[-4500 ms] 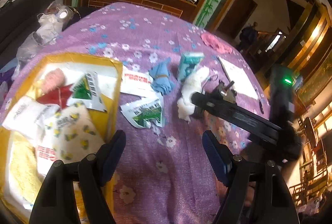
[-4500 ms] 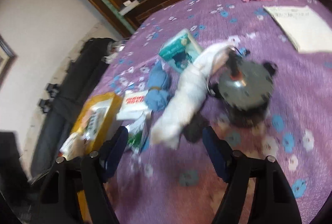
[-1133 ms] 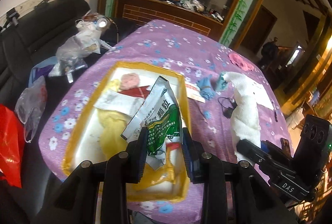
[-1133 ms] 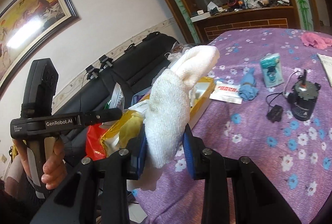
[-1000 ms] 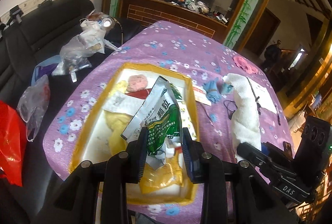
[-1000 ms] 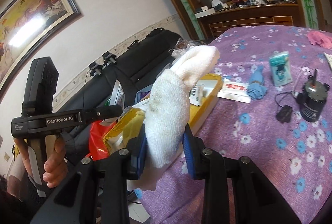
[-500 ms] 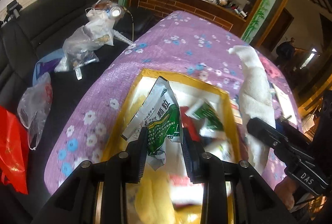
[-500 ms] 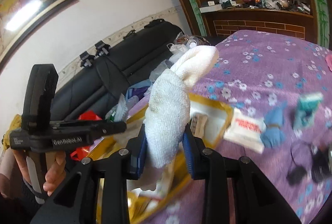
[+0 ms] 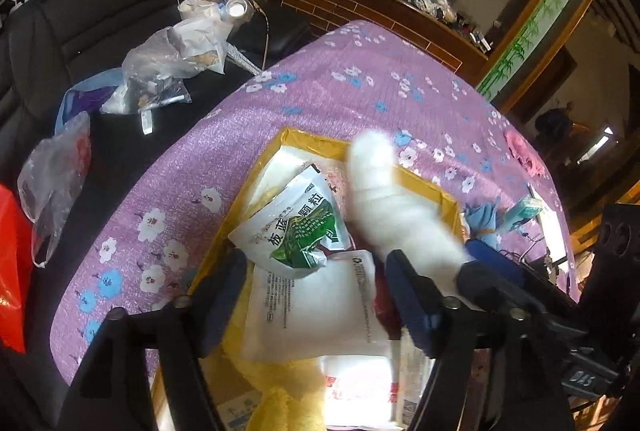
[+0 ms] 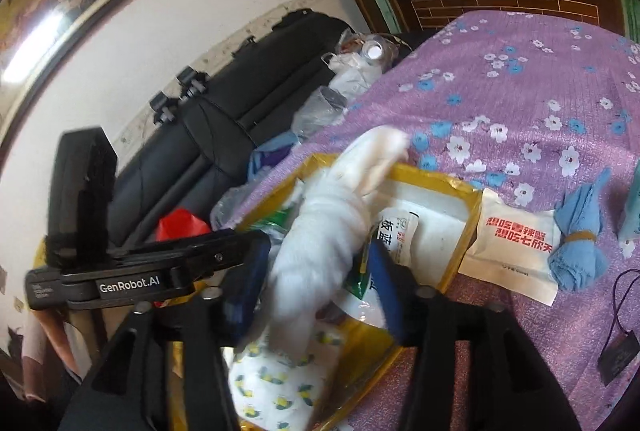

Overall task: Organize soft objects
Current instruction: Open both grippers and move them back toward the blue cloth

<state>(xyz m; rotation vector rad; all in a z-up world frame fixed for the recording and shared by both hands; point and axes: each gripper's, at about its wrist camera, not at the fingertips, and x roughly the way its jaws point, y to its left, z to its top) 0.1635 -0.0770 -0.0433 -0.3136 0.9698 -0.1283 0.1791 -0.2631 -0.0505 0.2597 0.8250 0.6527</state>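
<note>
The left gripper [image 9: 312, 295] has its jaws opening, and the one green-and-white sachet [image 9: 296, 227] lies loose between and just beyond the blue pads, no longer pinched, resting on the other packets in the yellow box [image 9: 424, 187]. The right gripper [image 10: 316, 287] is opening as well; the single white towel [image 10: 324, 231] stands between its pads, smeared by motion, so it is hard to say whether a pad still brushes it, but it looks released over the box's middle. In the left view the towel [image 9: 400, 219] leans across the box's far right corner.

Inside the box sit several flat packets, at least three, among them a large white one [image 9: 316, 311] and a white one with yellow print [image 10: 276, 383].

On the purple flowered tablecloth [image 10: 520, 91], just beside the box's right edge, lie one white packet with red lettering [image 10: 516, 255] and, next to it, one blue bundled cloth [image 10: 580, 251]. One pink cloth [image 9: 524, 155] lies near the table's far edge.
</note>
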